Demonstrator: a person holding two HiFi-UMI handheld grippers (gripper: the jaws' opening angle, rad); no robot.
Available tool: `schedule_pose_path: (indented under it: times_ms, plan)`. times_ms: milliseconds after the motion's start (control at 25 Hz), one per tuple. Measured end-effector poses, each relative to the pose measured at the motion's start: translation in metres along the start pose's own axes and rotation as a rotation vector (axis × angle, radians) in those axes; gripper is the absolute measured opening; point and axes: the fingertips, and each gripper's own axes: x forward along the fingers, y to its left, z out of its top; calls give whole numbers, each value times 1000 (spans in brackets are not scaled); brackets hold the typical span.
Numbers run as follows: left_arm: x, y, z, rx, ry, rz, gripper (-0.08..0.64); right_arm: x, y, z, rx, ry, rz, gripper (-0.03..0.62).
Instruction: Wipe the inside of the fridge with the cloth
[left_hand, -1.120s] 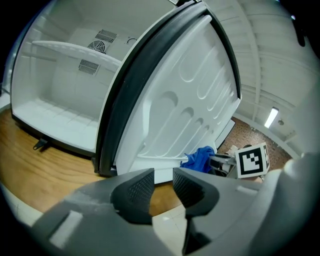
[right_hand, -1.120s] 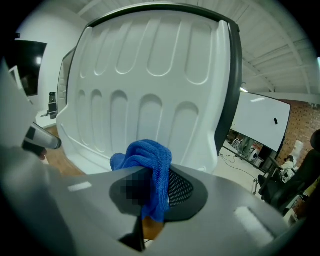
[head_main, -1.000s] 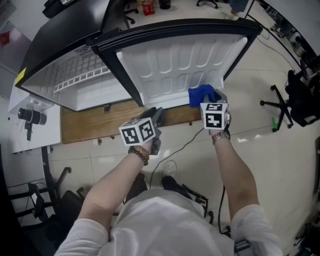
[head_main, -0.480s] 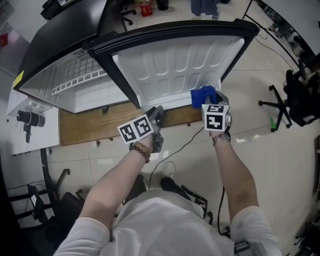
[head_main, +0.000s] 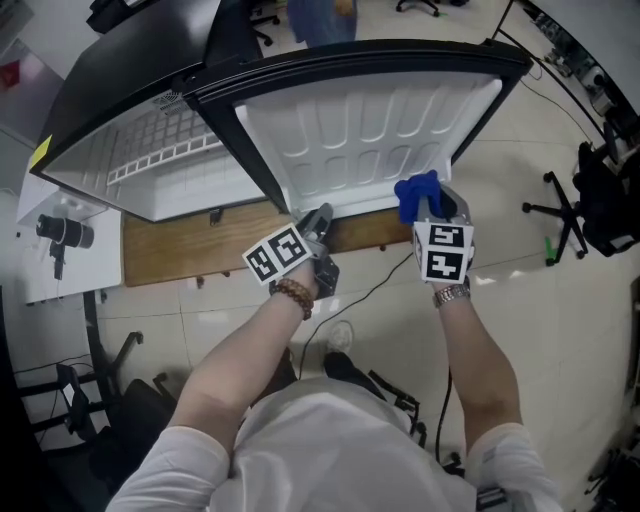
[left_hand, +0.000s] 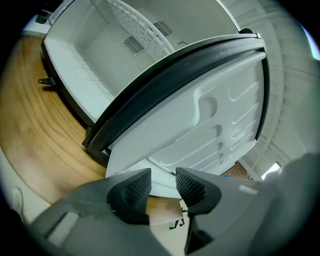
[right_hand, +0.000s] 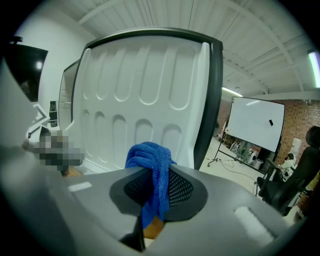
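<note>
**Blue cloth gripped, up at the fridge door**
Your right gripper (right_hand: 157, 187) is clamped tight on the blue knitted cloth (right_hand: 150, 160), which bunches above the jaws, close to the five o'clock corner of the white moulded inner door (head_main: 370, 130) of the small black-edged fridge (head_main: 150, 170). Your left gripper (left_hand: 162, 182) sits by the door's seven o'clock corner. Its jaws have just been opening and stand partly apart with nothing between them.

Place: lab or workshop room | Floor: pale tiles (head_main: 530, 300) | Seating: wheeled office chair (head_main: 562, 215) | Teaching aid: whiteboard on a rolling stand (right_hand: 255, 122) | Wall: bare brick (right_hand: 300, 117) | Ceiling: strip light (right_hand: 314, 70) | Bench: white table (head_main: 40, 275) bearing a camera (head_main: 62, 234) | Test piece: fridge (head_main: 370, 130) on a wooden board (head_main: 180, 250)
</note>
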Motion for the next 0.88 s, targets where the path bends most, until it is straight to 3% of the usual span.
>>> schedule_pose_path:
  times_ms: [440, 880]
  plan:
    - [-3, 2, 6, -65, -89, -55, 163, -22, 35, 16, -25, -58, 79, 49]
    - [-19, 3, 6, -36, -102, -73, 61, -35, 59, 19, -31, -79, 125, 49]
